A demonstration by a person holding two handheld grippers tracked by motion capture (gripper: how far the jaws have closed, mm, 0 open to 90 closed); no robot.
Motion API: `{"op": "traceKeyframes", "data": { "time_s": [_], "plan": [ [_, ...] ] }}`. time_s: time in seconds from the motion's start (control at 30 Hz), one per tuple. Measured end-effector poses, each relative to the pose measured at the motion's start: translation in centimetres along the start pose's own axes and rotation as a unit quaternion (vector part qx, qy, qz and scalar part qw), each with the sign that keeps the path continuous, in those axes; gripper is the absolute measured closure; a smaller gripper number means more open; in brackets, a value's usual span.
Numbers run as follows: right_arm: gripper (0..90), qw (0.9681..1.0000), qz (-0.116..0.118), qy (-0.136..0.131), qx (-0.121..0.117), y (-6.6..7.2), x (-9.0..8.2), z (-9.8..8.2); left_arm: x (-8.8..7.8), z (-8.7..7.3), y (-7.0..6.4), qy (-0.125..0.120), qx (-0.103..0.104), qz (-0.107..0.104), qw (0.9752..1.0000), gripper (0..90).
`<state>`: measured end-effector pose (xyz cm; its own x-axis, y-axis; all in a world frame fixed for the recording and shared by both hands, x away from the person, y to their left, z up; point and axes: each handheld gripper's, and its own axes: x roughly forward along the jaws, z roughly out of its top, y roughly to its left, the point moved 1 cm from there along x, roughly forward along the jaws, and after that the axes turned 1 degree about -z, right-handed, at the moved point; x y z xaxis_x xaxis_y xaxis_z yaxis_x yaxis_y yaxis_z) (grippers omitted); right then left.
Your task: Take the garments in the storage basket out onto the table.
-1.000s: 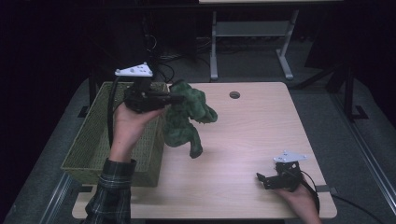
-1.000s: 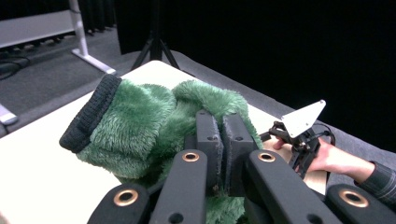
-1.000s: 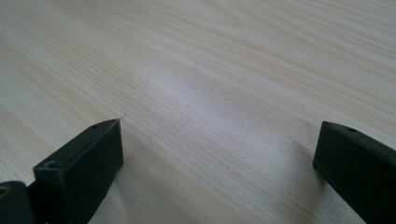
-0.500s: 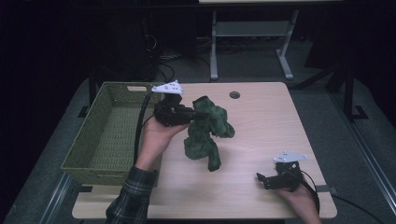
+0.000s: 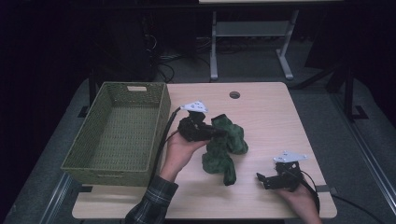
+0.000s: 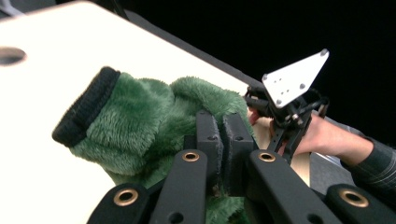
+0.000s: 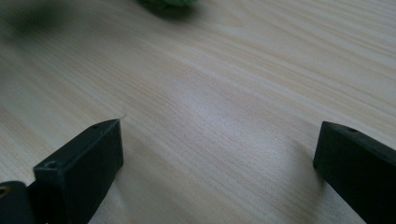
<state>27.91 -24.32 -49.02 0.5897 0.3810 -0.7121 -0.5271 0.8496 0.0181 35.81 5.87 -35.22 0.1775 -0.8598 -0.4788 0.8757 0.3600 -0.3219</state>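
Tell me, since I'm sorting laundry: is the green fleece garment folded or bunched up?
Bunched up. The green fleece garment lies crumpled on the table, one black cuff sticking out, pinched by the left gripper.

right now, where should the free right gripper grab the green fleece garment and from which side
Probably the loose end of the green fleece garment trailing toward the table's near edge, approached level from the right. That tail lies nearest the right gripper, whose jaws stand wide open, while the left gripper already pinches the bunched upper part. The black ribbed cuff lies on the far side.

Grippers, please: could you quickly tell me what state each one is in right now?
Left gripper: closed on the green fleece garment.
Right gripper: open, holding nothing, low over the table.
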Motion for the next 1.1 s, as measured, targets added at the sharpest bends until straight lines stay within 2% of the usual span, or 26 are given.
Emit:
{"op": "traceKeyframes", "data": {
  "time_s": [0.13,0.17,0.27,0.5,0.7,0.73,0.9,0.93,0.97,1.0,1.03,1.07,1.1],
  "plan": [
    [1.3,1.0000,0.000,0.002,0.001,0.0,0.0,0.0,2.2,-1.3,0.7,0.016,-0.008,-0.002,0.9998,87.3],
    [1.3,1.0000,0.000,0.001,0.001,0.0,0.0,0.0,3.2,-2.0,1.1,0.024,-0.013,-0.004,0.9996,87.2],
    [1.3,1.0000,0.001,0.002,0.001,0.0,0.0,0.0,4.5,-2.9,1.8,0.035,-0.018,-0.003,0.9992,87.2],
    [1.3,1.0000,0.000,0.000,-0.002,0.0,0.0,0.0,5.8,-4.5,3.0,0.042,-0.022,0.003,0.9989,86.9],
    [1.3,1.0000,0.001,0.001,-0.002,0.1,-0.1,-0.1,7.5,-5.4,3.2,0.060,-0.009,0.020,0.9980,86.8],
    [1.3,1.0000,0.001,0.001,-0.003,0.1,-0.1,-0.1,8.0,-5.6,3.2,0.067,-0.001,0.023,0.9975,86.8],
    [1.3,1.0000,0.001,0.001,-0.003,0.1,-0.1,-0.1,8.3,-5.7,3.1,0.080,0.012,0.034,0.9962,85.5],
    [1.3,1.0000,0.001,0.001,-0.003,0.1,-0.1,-0.1,8.2,-5.6,3.0,0.076,0.012,0.035,0.9964,84.0],
    [1.4,1.0000,0.001,0.001,-0.003,0.1,-0.1,-0.1,7.8,-5.4,2.9,0.071,0.019,0.046,0.9962,76.2],
    [1.4,1.0000,0.001,0.001,-0.003,0.1,-0.1,-0.1,7.8,-5.4,2.9,0.071,0.019,0.046,0.9962,69.0],
    [1.4,1.0000,0.001,0.001,-0.002,0.1,-0.1,-0.1,7.6,-5.3,2.8,0.070,0.023,0.051,0.9960,69.0],
    [1.3,1.0000,0.001,0.001,-0.003,0.1,-0.1,-0.1,7.1,-5.1,2.5,0.066,0.032,0.062,0.9953,59.5],
    [1.3,1.0000,0.001,0.001,-0.003,0.1,-0.1,-0.1,7.1,-5.1,2.5,0.066,0.032,0.062,0.9953,55.3]
  ]
}}
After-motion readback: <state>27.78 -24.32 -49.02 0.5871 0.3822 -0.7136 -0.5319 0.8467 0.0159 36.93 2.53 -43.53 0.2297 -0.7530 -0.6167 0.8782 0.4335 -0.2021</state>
